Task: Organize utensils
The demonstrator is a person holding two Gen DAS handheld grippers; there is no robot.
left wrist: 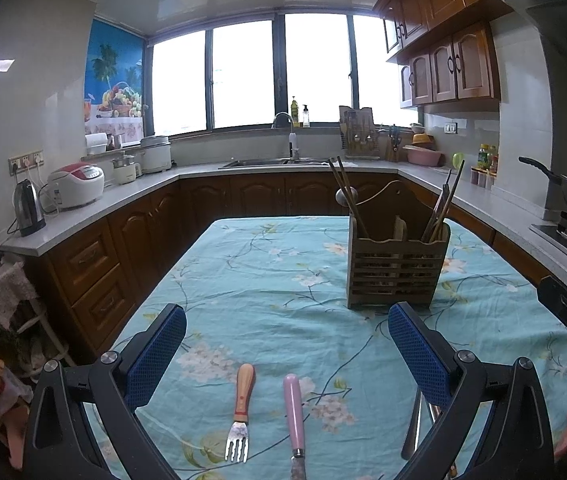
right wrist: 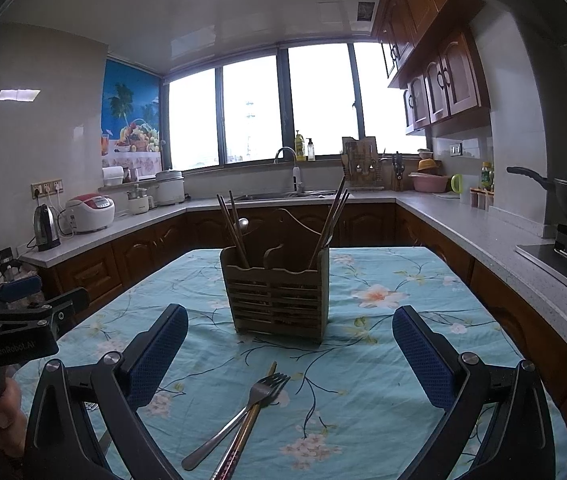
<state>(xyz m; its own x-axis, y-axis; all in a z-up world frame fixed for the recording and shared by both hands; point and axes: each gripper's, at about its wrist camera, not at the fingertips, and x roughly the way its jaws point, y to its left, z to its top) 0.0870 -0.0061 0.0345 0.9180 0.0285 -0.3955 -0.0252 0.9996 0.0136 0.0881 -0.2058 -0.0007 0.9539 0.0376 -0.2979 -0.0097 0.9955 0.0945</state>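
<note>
Low in the frame, between the left gripper's point(left wrist: 286, 354) parted empty fingers, lay a light, stiff wooden-handled steel fork point(left wrist: 240, 416), best pinched mid-handle; the right gripper's point(right wrist: 289, 356) fingers likewise stood apart.

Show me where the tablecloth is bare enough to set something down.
Bare cloth lies left of the wooden utensil caddy, out to the table's left edge, and between the caddy and the near utensils. The near edge is crowded: wooden-handled fork, pink-handled knife, and the steel fork crossing a chopstick.
</note>
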